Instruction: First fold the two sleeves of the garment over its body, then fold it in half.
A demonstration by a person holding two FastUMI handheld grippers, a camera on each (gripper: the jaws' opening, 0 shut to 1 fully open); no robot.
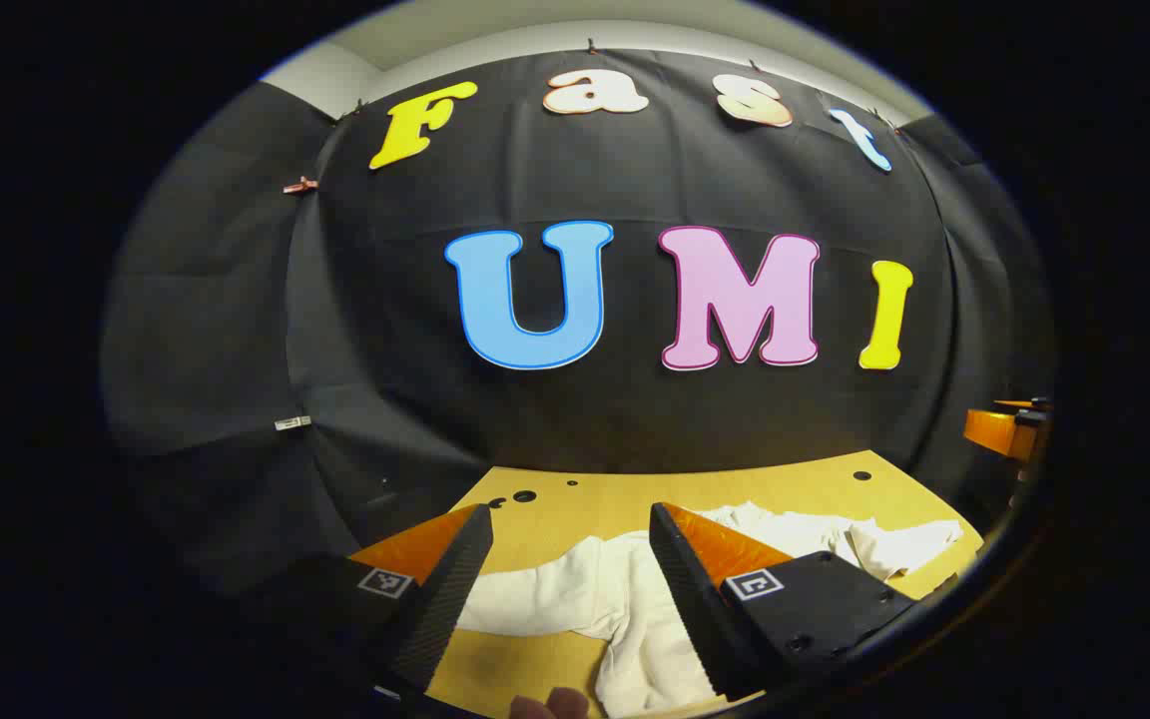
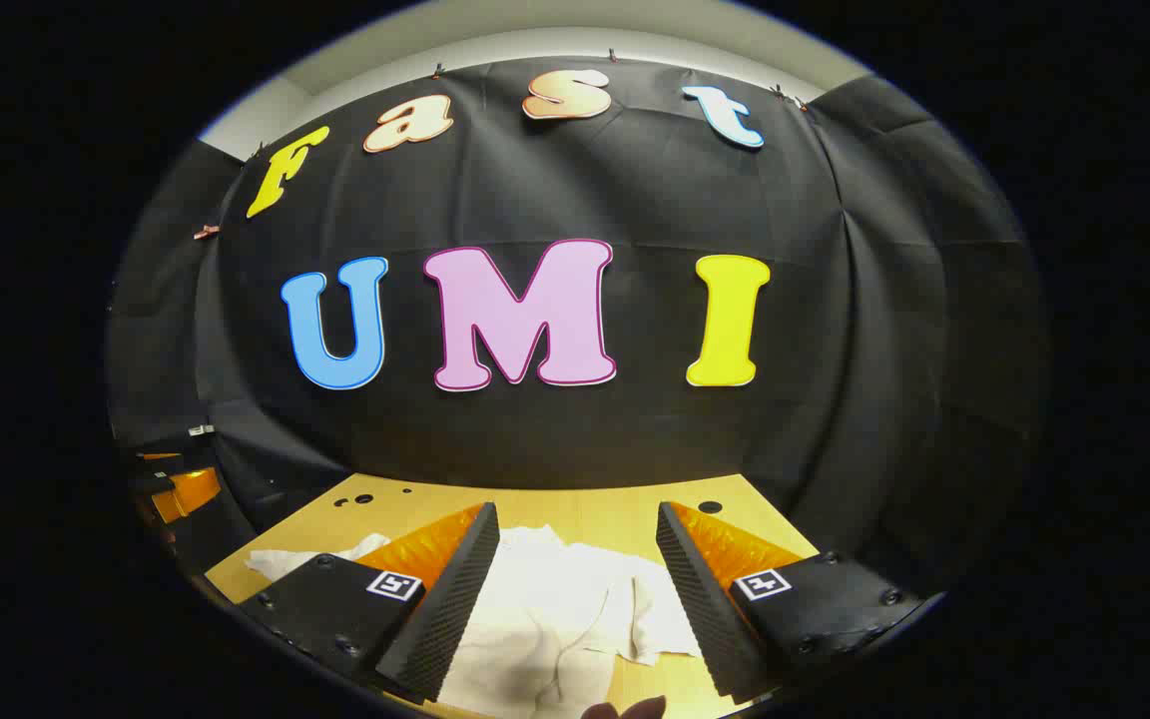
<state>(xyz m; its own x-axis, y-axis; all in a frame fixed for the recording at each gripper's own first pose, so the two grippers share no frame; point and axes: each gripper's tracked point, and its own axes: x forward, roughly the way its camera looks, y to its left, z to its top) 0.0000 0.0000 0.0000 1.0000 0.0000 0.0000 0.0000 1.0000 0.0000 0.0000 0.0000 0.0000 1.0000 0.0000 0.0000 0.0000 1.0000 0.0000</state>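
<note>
A white garment (image 1: 625,589) lies spread on the wooden table (image 1: 575,504), one sleeve reaching left and another part trailing to the right (image 1: 894,544). My left gripper (image 1: 571,544) hovers above it, open, with nothing between its fingers. In the right gripper view the same white garment (image 2: 555,599) lies crumpled below my right gripper (image 2: 575,544), which is open and empty as well. A piece of the garment (image 2: 305,559) shows to the left of the right gripper's left finger. The other gripper (image 1: 1004,429) peeks in at the right edge of the left gripper view.
The booth's black cloth wall stands close behind the table's far edge. Several small dark holes (image 1: 525,495) dot the tabletop near the back. A fingertip of a hand (image 1: 550,705) shows at the bottom edge. The other gripper (image 2: 181,489) sits at the far left of the right gripper view.
</note>
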